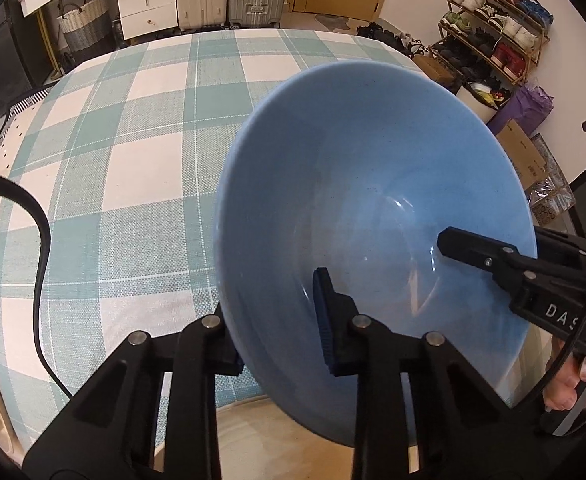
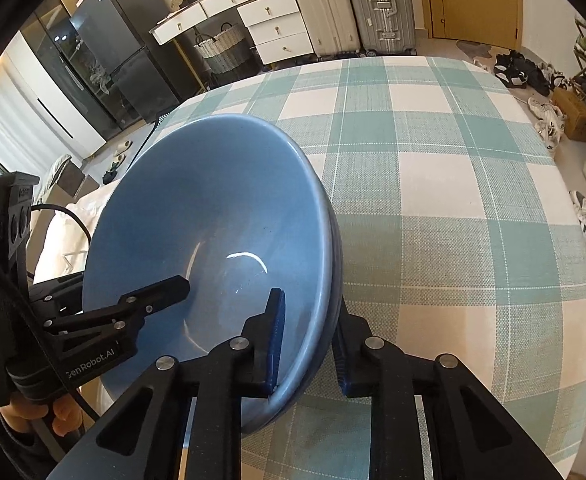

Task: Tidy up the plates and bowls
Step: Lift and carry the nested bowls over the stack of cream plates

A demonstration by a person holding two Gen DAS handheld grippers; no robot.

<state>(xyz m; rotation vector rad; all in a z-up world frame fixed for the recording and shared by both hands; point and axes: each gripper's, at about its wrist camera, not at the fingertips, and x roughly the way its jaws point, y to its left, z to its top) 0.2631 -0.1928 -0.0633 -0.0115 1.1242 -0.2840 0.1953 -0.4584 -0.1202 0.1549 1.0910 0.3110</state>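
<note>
Black fingers of the left gripper point(image 1: 281, 332) pinch the bowl's point(image 1: 373, 208) near-left rim, one inside, one outside. Across the bowl, the right gripper point(image 2: 307, 344) clamps the opposite rim likewise. It sits at the near edge of the checked table point(image 2: 453, 200). Seemingly two nested bowls; stacking may be done, placing remains. Mouth faces up; round, so no long axis.

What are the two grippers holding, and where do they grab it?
Both hold the blue bowl by its rim: the left gripper clamps the near-left edge, the right gripper the opposite edge, each with one finger inside.
</note>
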